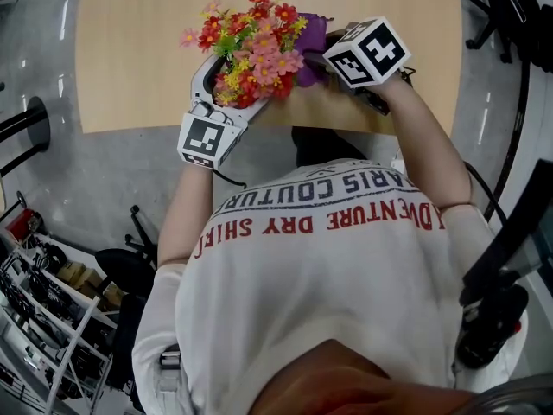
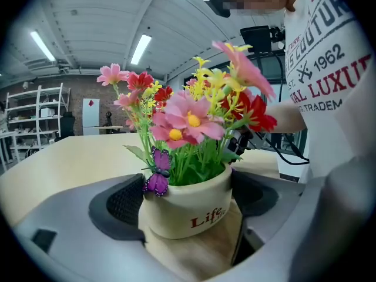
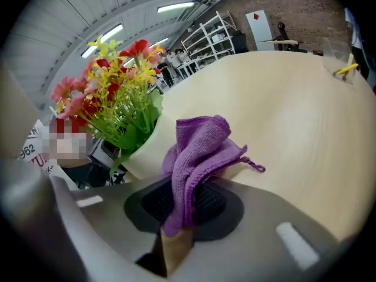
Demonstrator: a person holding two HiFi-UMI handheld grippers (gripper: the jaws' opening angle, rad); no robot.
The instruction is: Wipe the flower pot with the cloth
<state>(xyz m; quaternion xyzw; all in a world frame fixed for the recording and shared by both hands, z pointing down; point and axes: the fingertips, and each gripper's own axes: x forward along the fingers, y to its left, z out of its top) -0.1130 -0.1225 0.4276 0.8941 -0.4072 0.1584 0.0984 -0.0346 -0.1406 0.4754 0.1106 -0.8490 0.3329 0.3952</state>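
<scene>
A cream flower pot marked "Life", with a purple butterfly on its rim, holds pink, red and yellow artificial flowers. My left gripper is shut on the pot, one pad on each side of it, near the table's front edge. My right gripper is shut on a purple cloth. The cloth's bunched top rests against the side of the pot. In the head view the cloth shows to the right of the flowers, in front of my right gripper. The flowers hide the pot there.
The pot stands on a light wooden table close to its near edge. A small clear holder with a yellow item sits far off on the tabletop. Shelving and a dark chair base stand on the floor at lower left.
</scene>
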